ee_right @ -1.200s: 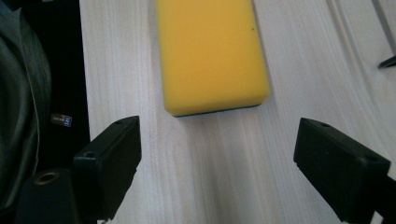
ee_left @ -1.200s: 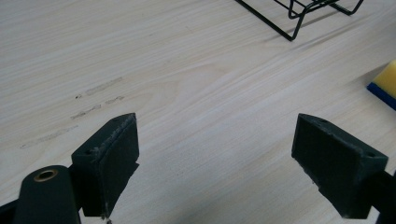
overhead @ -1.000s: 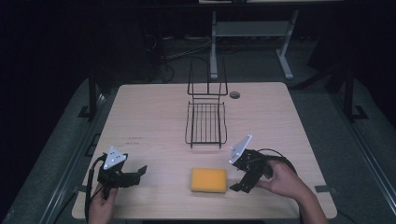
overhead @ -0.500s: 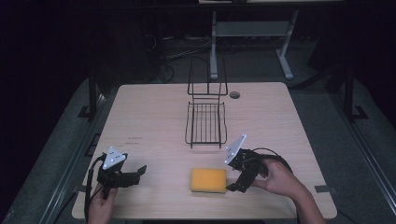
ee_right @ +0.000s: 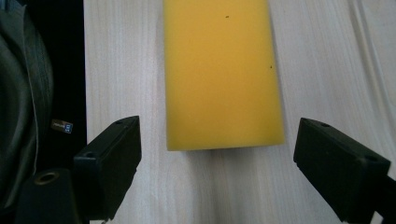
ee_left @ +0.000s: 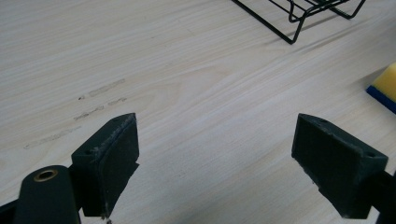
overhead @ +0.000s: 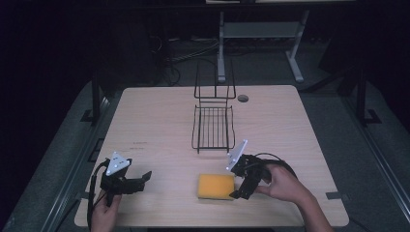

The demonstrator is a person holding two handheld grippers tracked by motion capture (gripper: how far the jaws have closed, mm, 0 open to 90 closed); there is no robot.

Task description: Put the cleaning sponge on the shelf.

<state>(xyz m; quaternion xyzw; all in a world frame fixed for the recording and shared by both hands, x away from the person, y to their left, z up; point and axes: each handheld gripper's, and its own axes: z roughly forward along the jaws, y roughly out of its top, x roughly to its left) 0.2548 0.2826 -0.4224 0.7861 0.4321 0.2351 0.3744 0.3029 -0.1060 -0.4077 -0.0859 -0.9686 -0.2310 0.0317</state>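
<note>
The yellow sponge [overhead: 216, 186] lies flat on the wooden table [overhead: 159, 125], on the person's side of the black wire rack [overhead: 212, 126] and well apart from it. The right gripper [overhead: 243, 185] sits just beside the sponge's right edge, its jaws spread wide and holding nothing. In the right gripper view the sponge [ee_right: 222, 72] lies ahead of the jaws and centred between their lines; its near short edge stops just short of the tips, so neither jaw touches it. The left gripper [overhead: 140, 178] rests well to the left of the sponge, jaws likewise released over bare table; in its view a corner of the sponge [ee_left: 385, 87] shows a blue underside.
</note>
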